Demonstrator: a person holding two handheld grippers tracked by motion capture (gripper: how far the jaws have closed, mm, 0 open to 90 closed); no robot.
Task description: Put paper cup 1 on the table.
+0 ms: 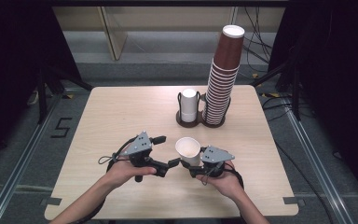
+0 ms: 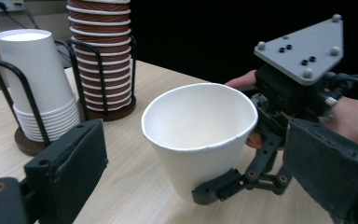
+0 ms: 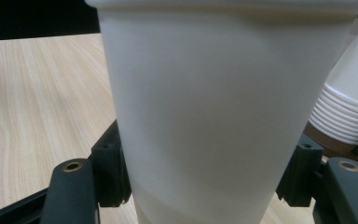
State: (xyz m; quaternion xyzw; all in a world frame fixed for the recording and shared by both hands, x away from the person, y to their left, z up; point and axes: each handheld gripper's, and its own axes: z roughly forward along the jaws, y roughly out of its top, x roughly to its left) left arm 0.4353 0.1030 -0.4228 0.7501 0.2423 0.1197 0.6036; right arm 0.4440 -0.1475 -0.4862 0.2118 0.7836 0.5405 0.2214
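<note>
Sitting on one table (image 1: pixel 121 112): two cup stacks, white (image 1: pixel 189 105) and brown (image 1: pixel 221 77); one loose white cup (image 1: pixel 188 150); two grippers.

The pale wooden worktop (image 1: pixel 121 112) lies bare at left; 2 cup stacks in a black wire holder (image 1: pixel 200 119) block the far middle.

In the right gripper view the white cup (image 3: pixel 205 116) sits so close that its rim runs off the top edge and its base off the bottom; it hides the table behind it. At the right edge a stack of white cups (image 3: pixel 349 107) is cut off. In the left gripper view the brown cup stack (image 2: pixel 103 51) is cropped at the top, and the cup hides the right gripper's (image 2: pixel 242 179) far jaw.
</note>
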